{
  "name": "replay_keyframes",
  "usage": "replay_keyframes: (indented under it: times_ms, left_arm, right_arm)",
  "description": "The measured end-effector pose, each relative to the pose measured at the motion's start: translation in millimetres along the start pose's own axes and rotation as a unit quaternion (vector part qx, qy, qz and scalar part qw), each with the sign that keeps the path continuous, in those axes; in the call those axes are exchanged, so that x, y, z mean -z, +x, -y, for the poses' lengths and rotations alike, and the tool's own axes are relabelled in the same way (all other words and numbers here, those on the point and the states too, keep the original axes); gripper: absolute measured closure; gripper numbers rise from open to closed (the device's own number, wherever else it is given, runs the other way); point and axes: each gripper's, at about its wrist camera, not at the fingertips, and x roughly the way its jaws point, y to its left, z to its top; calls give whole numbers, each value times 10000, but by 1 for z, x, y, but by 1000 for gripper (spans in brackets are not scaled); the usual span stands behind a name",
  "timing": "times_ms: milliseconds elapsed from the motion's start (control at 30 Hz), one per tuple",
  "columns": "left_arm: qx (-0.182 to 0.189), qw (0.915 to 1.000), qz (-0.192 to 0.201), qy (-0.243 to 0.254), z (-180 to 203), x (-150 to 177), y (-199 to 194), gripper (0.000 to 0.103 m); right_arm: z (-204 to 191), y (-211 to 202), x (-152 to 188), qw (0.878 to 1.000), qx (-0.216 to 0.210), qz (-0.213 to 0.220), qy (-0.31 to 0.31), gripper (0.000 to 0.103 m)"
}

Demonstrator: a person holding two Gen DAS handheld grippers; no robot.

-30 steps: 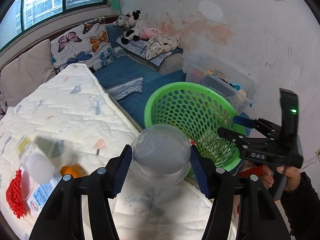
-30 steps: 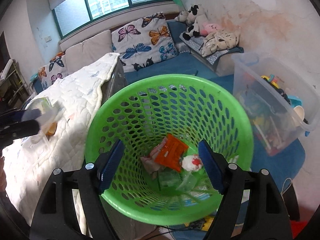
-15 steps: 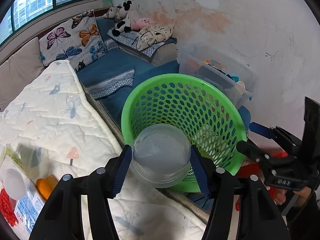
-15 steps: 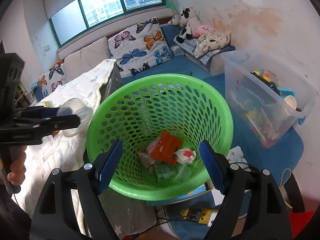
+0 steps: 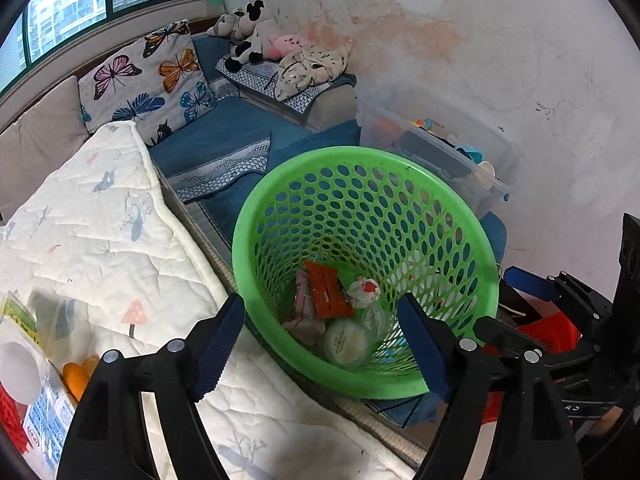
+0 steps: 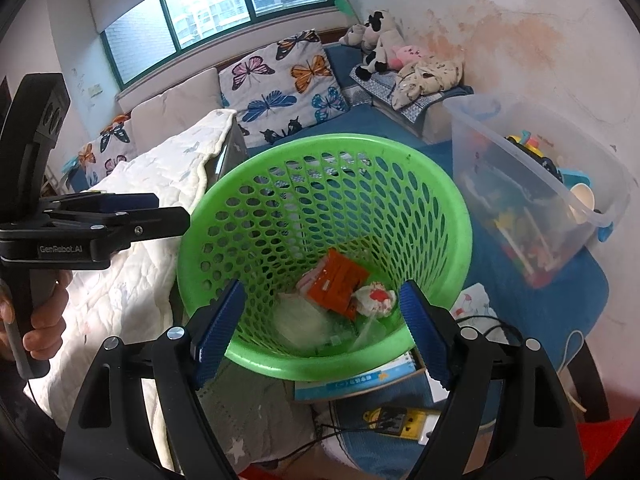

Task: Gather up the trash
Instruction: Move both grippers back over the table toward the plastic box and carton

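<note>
A green perforated basket [image 5: 472, 236] stands beside the quilted bed; it also shows in the right wrist view [image 6: 452, 216]. Inside lie a clear plastic cup [image 5: 346, 342], an orange wrapper [image 5: 326, 294] and a crumpled white-red paper ball [image 5: 364, 290]. My left gripper [image 5: 320, 344] is open and empty above the basket's near rim. My right gripper [image 6: 320, 324] is open and empty over the basket's near side. More trash lies on the bed at the left: a white carton [image 5: 44, 412], an orange piece [image 5: 78, 376] and a red net [image 5: 10, 420].
The white quilt [image 5: 100, 240] covers the bed. A clear storage box of toys [image 6: 532, 204] stands right of the basket. A booklet [image 6: 360, 380] and cables lie on the floor beneath. Butterfly cushions [image 5: 148, 80] and plush toys [image 5: 256, 36] sit at the back.
My left gripper carried the clear cup over the basket, opened, and the cup dropped among the trash inside. The right gripper stayed open over the basket.
</note>
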Motion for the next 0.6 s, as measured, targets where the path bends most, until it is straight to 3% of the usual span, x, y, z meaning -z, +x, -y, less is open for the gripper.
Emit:
replay_keyframes:
  times_ms: [333,600]
  left_arm:
    - [-247,9994,211,-80,-24,26,-41,27]
    - [-501,9963,399,-577,-74,59,-83,26]
  right_arm:
    - [-26,-7,0,9997,-196,30,-170,21]
    - [-61,-5,-2,9979,-494,-21,-423,17]
